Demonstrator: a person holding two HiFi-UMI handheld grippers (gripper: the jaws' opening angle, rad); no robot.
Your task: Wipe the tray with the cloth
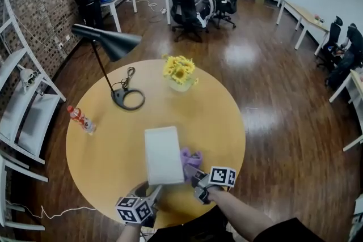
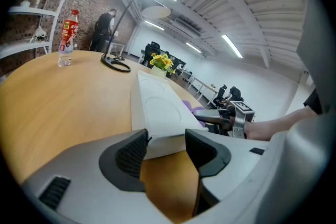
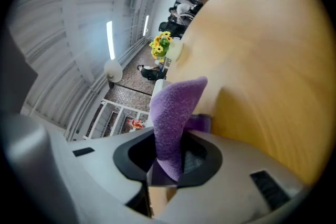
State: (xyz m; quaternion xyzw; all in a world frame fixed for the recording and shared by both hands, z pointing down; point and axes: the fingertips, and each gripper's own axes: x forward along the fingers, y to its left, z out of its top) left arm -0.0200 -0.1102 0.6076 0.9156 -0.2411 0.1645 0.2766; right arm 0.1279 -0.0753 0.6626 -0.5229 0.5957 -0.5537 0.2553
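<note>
Vase [image 1: 180, 86] beyond the tray [image 1: 163, 155] holds yellow flowers [image 1: 178, 68]. White tray rests on round desk [image 1: 113, 139]. Left hand-held gripper [image 1: 152, 194] clamps tray's near edge. Right hand-held gripper [image 1: 195, 176] pinches purple cloth [image 1: 191, 157], just beside tray's right near corner.

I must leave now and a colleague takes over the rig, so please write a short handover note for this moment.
Left hand-held gripper: shut on the white tray's near edge; tray lies on the round table.
Right hand-held gripper: shut on the purple cloth, beside the tray's right edge.
Done: tray and cloth gripped.
Left: wiping the tray's top, as far as can be seen.
</note>
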